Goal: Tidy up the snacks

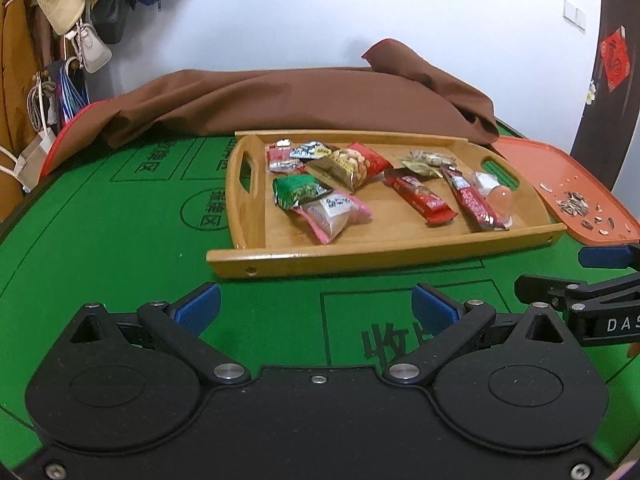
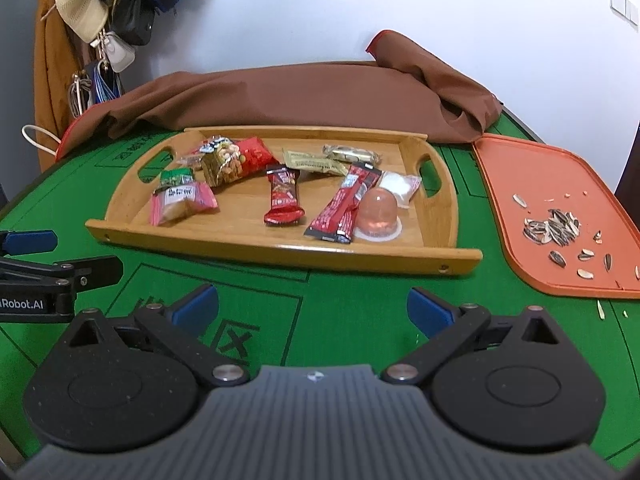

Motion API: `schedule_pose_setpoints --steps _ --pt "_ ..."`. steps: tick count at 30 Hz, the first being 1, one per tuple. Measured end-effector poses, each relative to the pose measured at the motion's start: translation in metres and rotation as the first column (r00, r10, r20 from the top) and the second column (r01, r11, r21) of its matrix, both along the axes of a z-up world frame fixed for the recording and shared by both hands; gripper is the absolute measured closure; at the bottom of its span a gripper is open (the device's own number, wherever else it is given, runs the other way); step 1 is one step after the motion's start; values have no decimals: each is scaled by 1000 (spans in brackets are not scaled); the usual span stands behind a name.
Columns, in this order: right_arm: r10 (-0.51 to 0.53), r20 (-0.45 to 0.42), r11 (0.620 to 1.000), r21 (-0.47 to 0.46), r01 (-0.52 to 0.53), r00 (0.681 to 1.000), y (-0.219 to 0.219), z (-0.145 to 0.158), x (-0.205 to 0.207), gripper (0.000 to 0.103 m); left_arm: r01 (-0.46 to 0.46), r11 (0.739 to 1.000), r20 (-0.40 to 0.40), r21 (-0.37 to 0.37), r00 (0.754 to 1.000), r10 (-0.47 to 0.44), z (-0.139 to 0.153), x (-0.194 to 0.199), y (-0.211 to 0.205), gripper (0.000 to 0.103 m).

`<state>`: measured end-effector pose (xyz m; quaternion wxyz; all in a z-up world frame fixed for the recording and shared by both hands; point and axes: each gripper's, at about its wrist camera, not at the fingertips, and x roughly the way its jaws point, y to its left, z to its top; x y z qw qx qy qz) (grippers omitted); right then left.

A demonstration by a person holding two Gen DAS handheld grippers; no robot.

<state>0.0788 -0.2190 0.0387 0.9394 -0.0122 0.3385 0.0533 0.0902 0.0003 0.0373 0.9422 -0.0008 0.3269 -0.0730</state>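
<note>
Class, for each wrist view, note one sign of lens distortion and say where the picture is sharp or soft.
Left wrist view: the wooden tray rim bows and the corners vignette dark; snacks slightly soft. Right wrist view: the orange board edge curves; sunflower seed shells look fairly crisp.

You are seeing the right gripper (image 1: 576, 280) running off the left view's edge, the brown cloth (image 1: 280, 96) covering the table's far side, and packet print (image 2: 282, 190) staying unreadably small.
</note>
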Motion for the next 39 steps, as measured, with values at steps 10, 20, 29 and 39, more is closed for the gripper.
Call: schedule_pose_setpoints --steps 10,20,29,39 --pt "-24 -26 1000 -18 24 999 3 -15 -4 0 -23 1000 -40 17 999 24 -18 0 -1 1" --pt "-47 -57 999 -26 45 997 5 -28 -1 0 -45 999 -62 30 997 47 -30 7 -5 0" --pt "-67 -84 997 -32 64 994 7 -38 3 0 -79 997 -86 14 993 79 -37 14 -1 0" --pt "-81 -77 996 -37 79 994 9 -40 4 0 -81 996 -94 23 992 82 -38 15 -3 0"
